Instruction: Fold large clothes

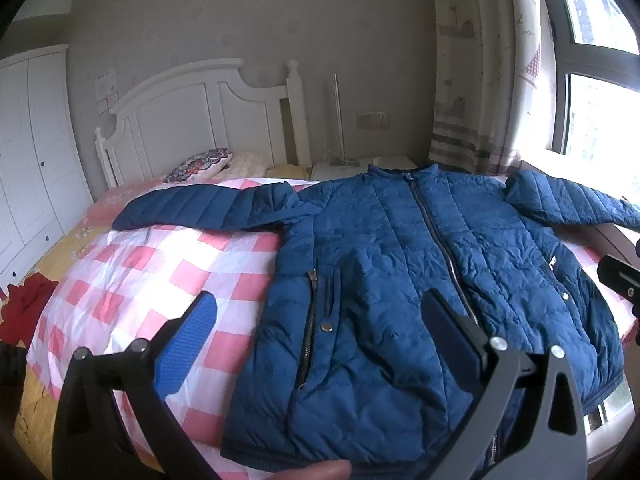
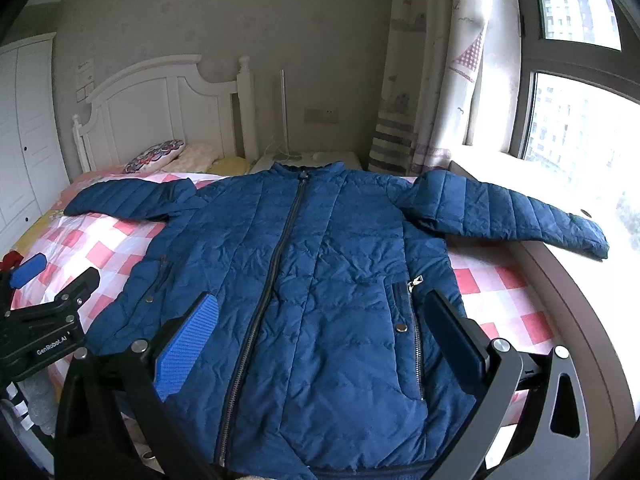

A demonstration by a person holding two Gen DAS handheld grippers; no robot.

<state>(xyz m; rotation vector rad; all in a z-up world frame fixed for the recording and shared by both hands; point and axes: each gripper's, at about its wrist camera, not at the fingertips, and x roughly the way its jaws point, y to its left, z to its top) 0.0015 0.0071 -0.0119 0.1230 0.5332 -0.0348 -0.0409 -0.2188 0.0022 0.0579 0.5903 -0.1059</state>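
Jacket point(image 2: 320, 280) flat, collar toward headboard point(image 2: 160, 108)

White headboard point(image 1: 192, 120), grey wall point(image 1: 240, 20), bright window point(image 2: 580, 120).

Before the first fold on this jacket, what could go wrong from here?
1. The jacket's right sleeve lies over the bed's edge onto the window ledge; it may slide off or drag when pulled in.
2. The puffy jacket looks thick and slippery, so a fold may spring back or slip from a claw.
3. Both claws, left and right, hang open near the hem, close together; they might bump each other.
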